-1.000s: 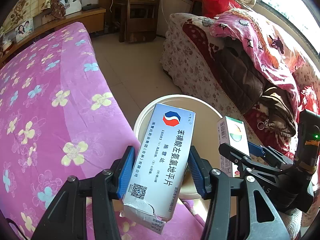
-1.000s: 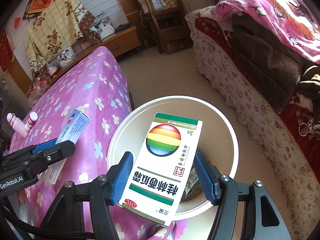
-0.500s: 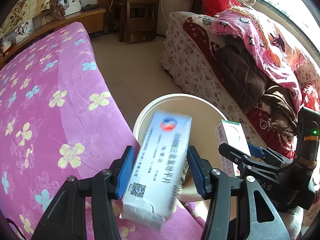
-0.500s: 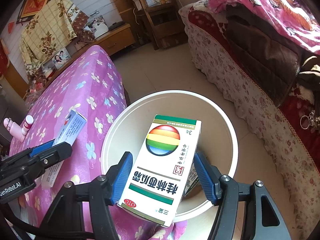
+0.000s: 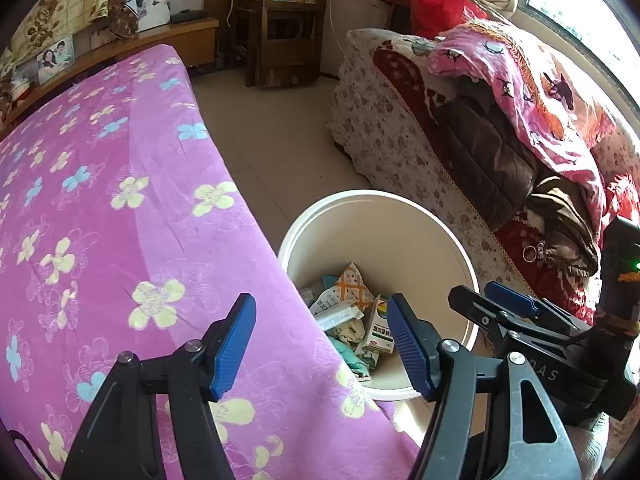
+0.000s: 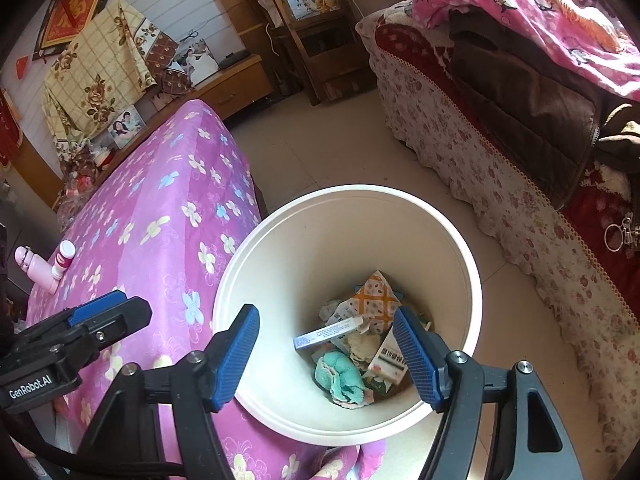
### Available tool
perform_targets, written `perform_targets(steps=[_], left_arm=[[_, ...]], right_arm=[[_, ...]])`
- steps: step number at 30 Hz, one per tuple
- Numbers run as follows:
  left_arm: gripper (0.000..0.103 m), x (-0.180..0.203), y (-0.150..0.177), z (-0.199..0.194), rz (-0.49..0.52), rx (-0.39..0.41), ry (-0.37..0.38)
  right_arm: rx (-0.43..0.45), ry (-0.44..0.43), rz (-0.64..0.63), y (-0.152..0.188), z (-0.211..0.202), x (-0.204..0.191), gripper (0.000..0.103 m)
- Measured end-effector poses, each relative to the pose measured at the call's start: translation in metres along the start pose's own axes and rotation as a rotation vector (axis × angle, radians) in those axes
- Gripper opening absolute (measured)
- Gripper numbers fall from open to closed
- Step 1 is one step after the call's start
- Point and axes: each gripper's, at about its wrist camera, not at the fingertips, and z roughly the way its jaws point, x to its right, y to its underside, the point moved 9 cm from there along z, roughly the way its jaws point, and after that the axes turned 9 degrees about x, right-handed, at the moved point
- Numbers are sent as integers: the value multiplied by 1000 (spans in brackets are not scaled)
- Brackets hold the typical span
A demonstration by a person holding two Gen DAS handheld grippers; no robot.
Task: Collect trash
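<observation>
A cream round bin (image 6: 344, 208) (image 5: 404, 208) stands on the floor against the pink bed. Inside lie the blue-white medicine box (image 6: 326, 332) (image 5: 336, 317), the green-white rainbow box (image 6: 386, 364) (image 5: 380, 330), a teal cloth (image 6: 344, 376) and wrappers. My right gripper (image 6: 326, 354) hangs over the bin, its jaws opening with nothing between them. My left gripper (image 5: 322, 346) hovers at the bed's edge beside the bin, jaws also opening and empty. Each gripper shows in the other's view: the right gripper (image 5: 508, 304) at the right, the left gripper (image 6: 96, 308) at the left.
The pink flowered bedspread (image 5: 120, 200) fills the left. A pink bottle (image 6: 38, 270) and a small white-capped tube (image 6: 62, 258) lie on it. A sofa (image 6: 480, 160) piled with blankets and clothes runs along the right. Tiled floor (image 5: 280, 140) lies between, with wooden furniture (image 5: 288, 40) beyond.
Both grippers opened and let go of their boxes. The blue-white box left the left gripper and the rainbow box left the right; both now lie in the bin.
</observation>
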Motion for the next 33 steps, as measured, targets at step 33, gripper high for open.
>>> perform_targets(steps=[33], left_arm=[[69, -60, -9, -160, 0, 408, -186]], right_arm=[[331, 34, -192, -14, -134, -103, 73]])
